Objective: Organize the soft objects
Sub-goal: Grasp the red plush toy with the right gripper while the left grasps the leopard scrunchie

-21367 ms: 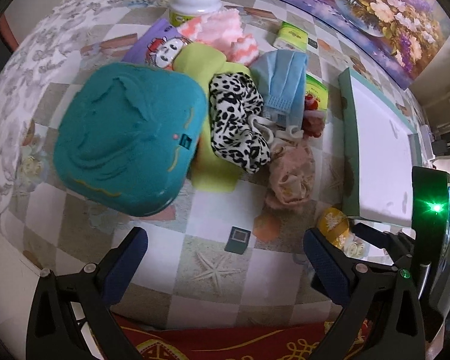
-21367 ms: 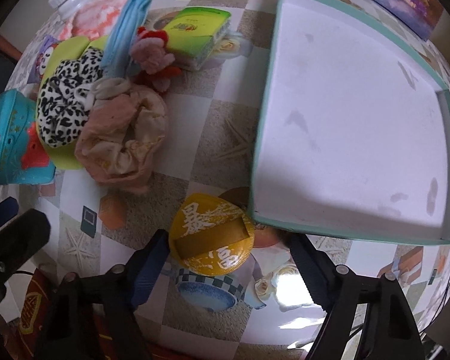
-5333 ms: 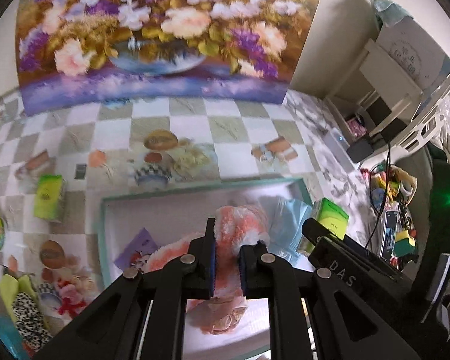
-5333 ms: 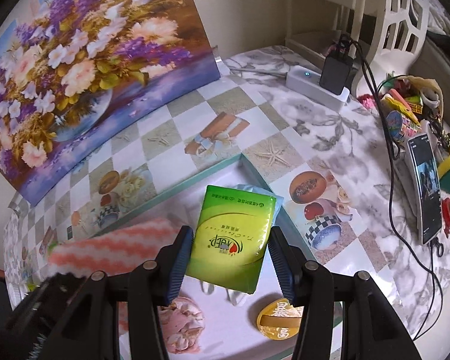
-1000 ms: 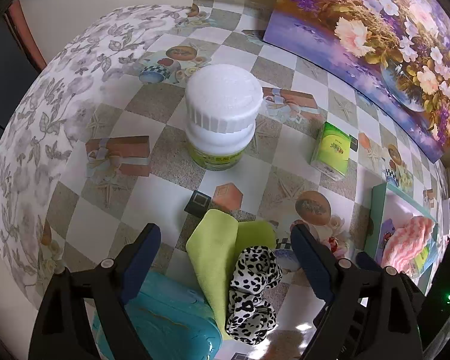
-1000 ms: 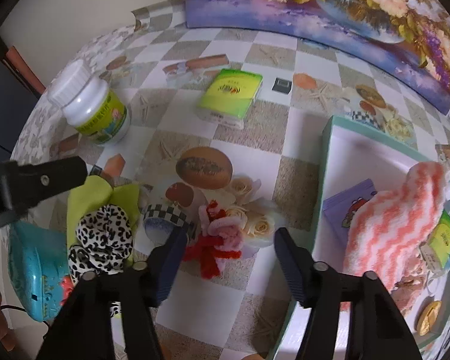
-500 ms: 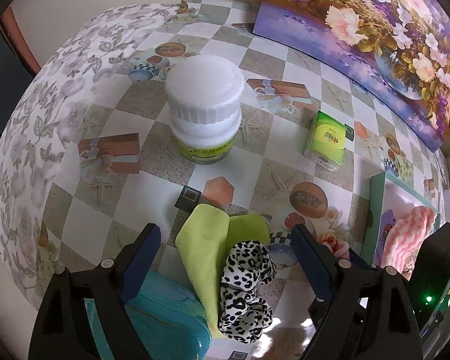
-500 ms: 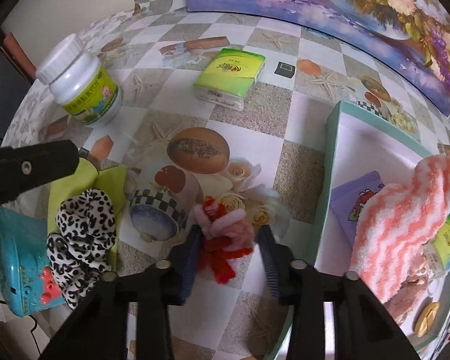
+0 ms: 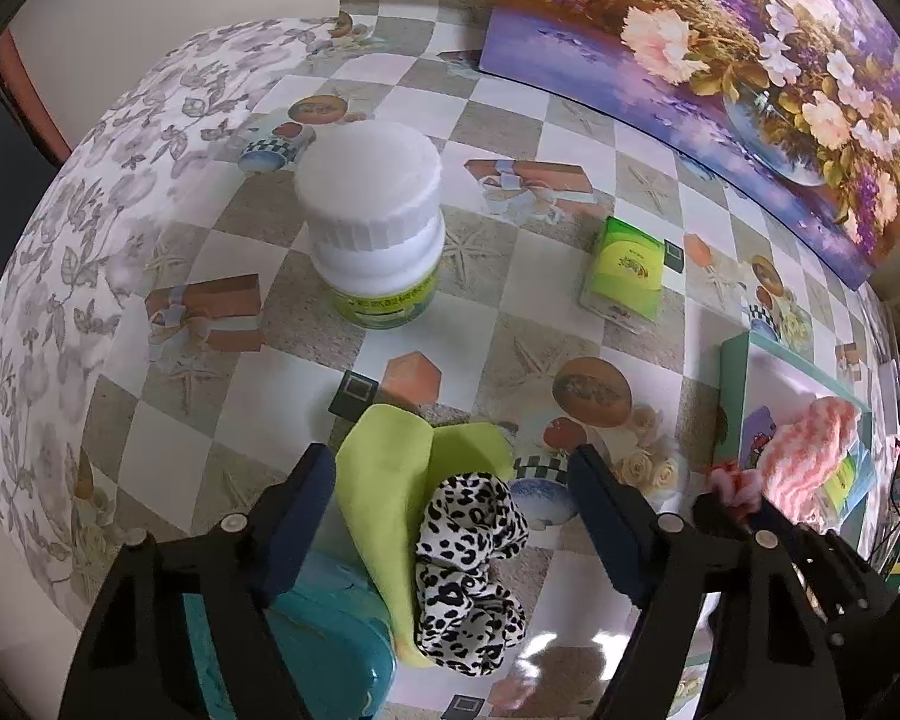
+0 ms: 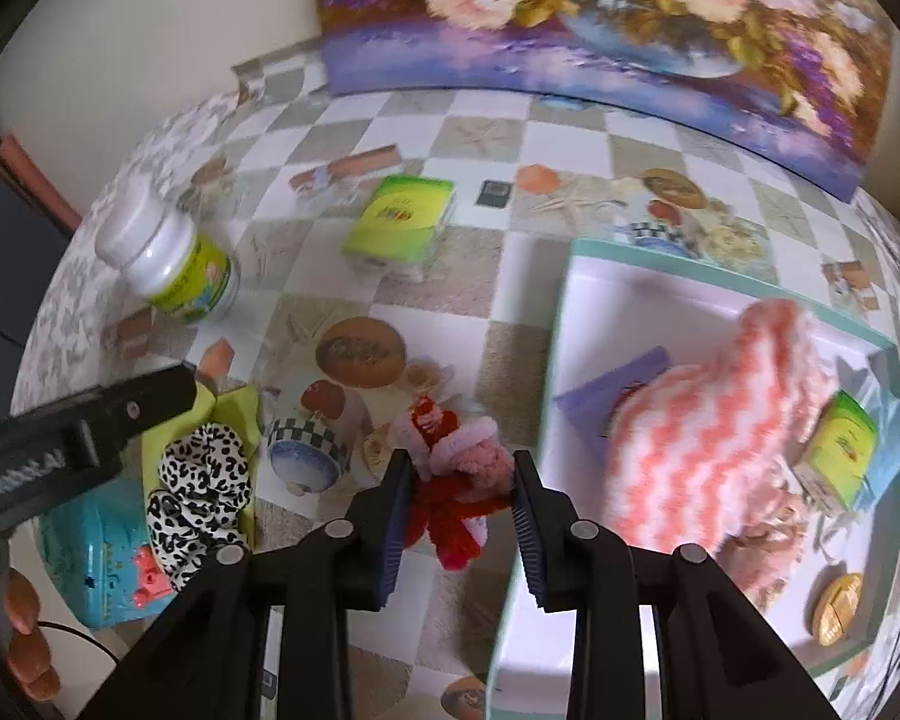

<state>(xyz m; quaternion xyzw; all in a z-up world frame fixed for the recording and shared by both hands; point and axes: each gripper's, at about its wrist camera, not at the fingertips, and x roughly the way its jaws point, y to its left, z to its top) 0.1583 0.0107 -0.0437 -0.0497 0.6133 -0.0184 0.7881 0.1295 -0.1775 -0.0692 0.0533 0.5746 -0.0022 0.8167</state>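
The right gripper [image 10: 459, 483] is clamped on a pink and red plush toy [image 10: 456, 468], its jaws having just been closing around it; the toy sits between the blue pads, its red limbs dangling below them, above the checkered tablecloth [image 10: 306, 252] just left of the tray [image 10: 561, 324]. That teal-rimmed white tray already contains a pink-and-white zigzag fuzzy cloth [image 10: 708, 438], a purple packet [image 10: 606, 396] partly under it, a green tissue pack [image 10: 837, 450] on a light blue cloth [image 10: 888, 450], and a gold disc [image 10: 834, 609] near its lower corner. The left gripper [image 9: 450, 516] hangs released — its jaws have just been narrowing a little but grasp nothing — with the pads standing wide either side of a lime-green cloth [image 9: 384, 474] and a leopard-print scrunchie [image 9: 468, 564] lying on top of it. A teal box [image 9: 324, 642] lies beside these, touching the green cloth. Farther off on the tablecloth stand a white-capped bottle [image 9: 375, 222] and a second green tissue pack [image 9: 624, 270], well apart from each other. A flower painting [image 9: 750, 60] leans at the table's far edge.
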